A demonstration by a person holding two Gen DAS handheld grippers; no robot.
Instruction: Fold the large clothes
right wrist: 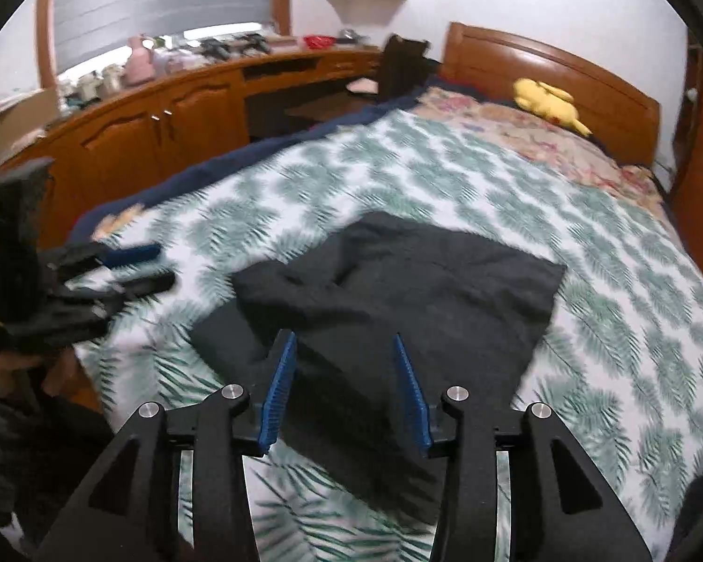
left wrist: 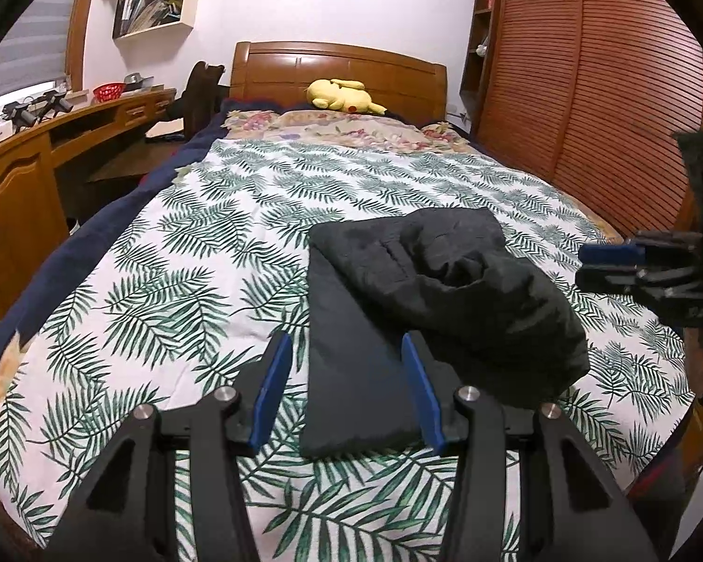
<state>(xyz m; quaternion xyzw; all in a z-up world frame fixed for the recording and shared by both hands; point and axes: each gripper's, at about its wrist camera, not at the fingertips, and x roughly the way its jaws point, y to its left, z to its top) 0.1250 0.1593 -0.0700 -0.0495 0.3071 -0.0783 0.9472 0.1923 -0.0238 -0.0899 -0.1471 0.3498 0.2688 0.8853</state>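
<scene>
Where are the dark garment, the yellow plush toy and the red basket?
dark garment (left wrist: 445,281), left wrist view, its bunched upper fold.
yellow plush toy (left wrist: 340,96), left wrist view, its body.
red basket (left wrist: 108,92), left wrist view, its side wall.

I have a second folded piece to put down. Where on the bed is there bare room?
The leaf-print cover lies bare between the dark garment and the navy edge by the desk, and again beyond the garment up to the floral pillow. The near middle is crowded: the garment, the left gripper and the right gripper, both with jaws apart.
</scene>
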